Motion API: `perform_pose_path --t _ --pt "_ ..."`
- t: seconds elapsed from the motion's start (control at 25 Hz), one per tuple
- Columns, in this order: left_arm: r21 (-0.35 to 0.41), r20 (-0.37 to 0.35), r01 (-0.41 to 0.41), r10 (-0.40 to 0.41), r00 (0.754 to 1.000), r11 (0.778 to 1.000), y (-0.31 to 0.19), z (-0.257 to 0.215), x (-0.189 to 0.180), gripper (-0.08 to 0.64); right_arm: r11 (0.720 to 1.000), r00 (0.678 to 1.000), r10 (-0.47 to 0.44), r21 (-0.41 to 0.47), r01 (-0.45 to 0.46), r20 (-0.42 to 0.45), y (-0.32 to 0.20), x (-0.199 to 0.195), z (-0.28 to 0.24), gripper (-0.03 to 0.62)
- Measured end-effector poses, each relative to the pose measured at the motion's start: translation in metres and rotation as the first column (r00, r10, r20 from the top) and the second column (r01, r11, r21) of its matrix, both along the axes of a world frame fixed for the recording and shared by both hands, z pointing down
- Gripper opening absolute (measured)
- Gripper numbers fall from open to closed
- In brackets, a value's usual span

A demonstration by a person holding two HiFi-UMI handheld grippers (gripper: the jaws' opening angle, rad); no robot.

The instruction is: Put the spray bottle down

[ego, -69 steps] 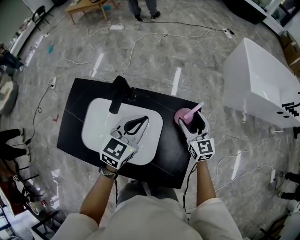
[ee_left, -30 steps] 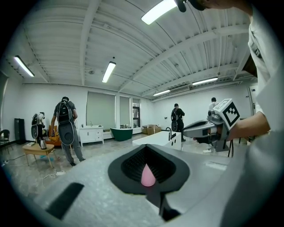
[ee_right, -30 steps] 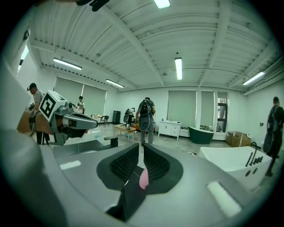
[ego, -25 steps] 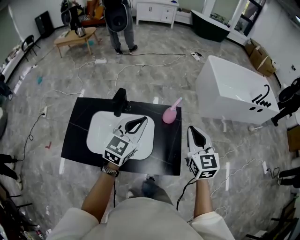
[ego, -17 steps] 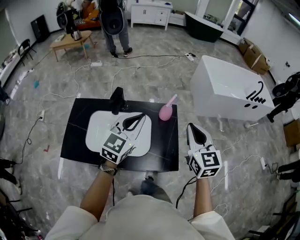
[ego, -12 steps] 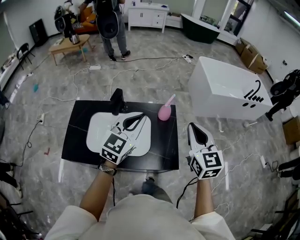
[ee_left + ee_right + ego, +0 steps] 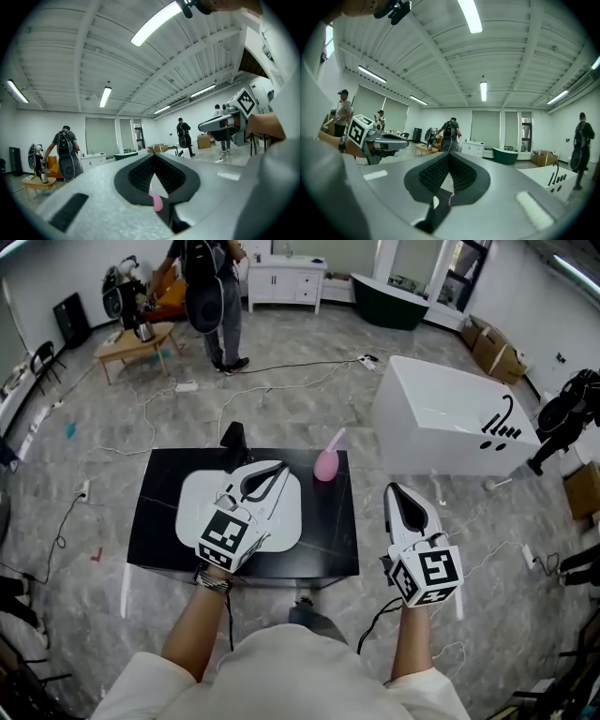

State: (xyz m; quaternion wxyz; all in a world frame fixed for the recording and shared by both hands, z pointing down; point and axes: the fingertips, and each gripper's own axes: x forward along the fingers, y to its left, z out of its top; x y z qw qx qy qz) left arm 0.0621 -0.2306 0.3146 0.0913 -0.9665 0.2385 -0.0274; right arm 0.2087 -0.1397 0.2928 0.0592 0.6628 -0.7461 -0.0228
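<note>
The left hand-held gripper is clenched: in its own view its 2 jaws meet at the tips, with only a pear-shaped gap behind them and nothing gripped in it. It is held level above the white sink basin that is set into the black table, with its marker cube toward the person. The right hand-held gripper is clenched too, with its 2 jaws together at the tips and empty. It is held off the table's right edge, over the grey marble floor, and points the same way as the left one.

The pink spray bottle stands on the table near the far right corner, just beside the basin's right rim, with its nozzle tilted up to the right. It is well apart from both hand-held grippers, and in the left gripper view it shows as a small pink shape through the gap between the jaws. A black faucet rises at the basin's far edge.

Beyond the table, white cables trail across the floor. A white bathtub stands to the right, and a person with a backpack stands at the far end beside a low wooden table.
</note>
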Motion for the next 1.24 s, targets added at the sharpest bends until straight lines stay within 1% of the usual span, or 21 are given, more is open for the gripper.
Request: perform_pose_path --t 0.28,0.48,1.24 --pt "0.045 -0.01 0.001 -0.001 1.0 0.999 0.008 -0.022 -0.005 0.004 0.999 0.999 -0.022 0.036 0.023 -0.029 0.011 -0.011 -0.026 0.005" --pt "0.074 -0.011 -0.001 0.002 1.0 0.997 0.014 -0.032 -0.007 0.003 0.998 0.998 -0.034 0.044 0.036 -0.047 0.012 -0.017 -0.032 0.005" --pt "0.054 0.0 -0.003 0.003 1.0 0.999 0.011 -0.02 -0.007 0.003 0.999 0.998 -0.049 0.013 0.05 -0.041 0.006 -0.02 -0.02 0.005"
